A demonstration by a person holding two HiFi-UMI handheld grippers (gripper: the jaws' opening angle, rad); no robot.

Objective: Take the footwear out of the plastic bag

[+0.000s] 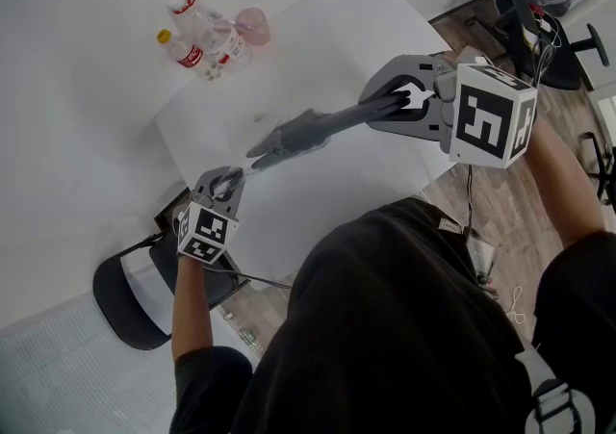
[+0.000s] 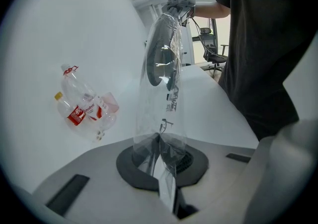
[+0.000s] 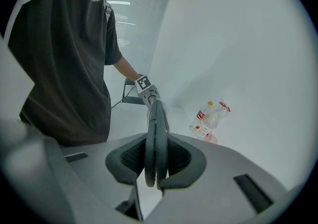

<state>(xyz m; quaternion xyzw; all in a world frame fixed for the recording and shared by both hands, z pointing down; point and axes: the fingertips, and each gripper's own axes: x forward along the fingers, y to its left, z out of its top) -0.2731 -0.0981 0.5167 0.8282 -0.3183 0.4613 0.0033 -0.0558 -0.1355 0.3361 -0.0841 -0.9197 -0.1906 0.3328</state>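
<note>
Pulling step: your right gripper (image 1: 393, 100) clamps the slippers (image 1: 306, 128) half-wide, left gripper (image 1: 229, 182) pinches the bag (image 2: 171, 118) end fully closed above the table (image 1: 327, 28); next, draw the two apart

Plastic bottles (image 1: 202, 42) clustered beside pink cup (image 1: 252, 26) on white table (image 1: 87, 134); black chair (image 1: 130, 302) near table edge

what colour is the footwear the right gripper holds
Dark grey; the footwear shows best in the right gripper view.

Footwear (image 1: 308, 129) in bag (image 2: 171, 113) (bottles (image 1: 207, 38) beyond, on table (image 1: 327, 23))
</note>
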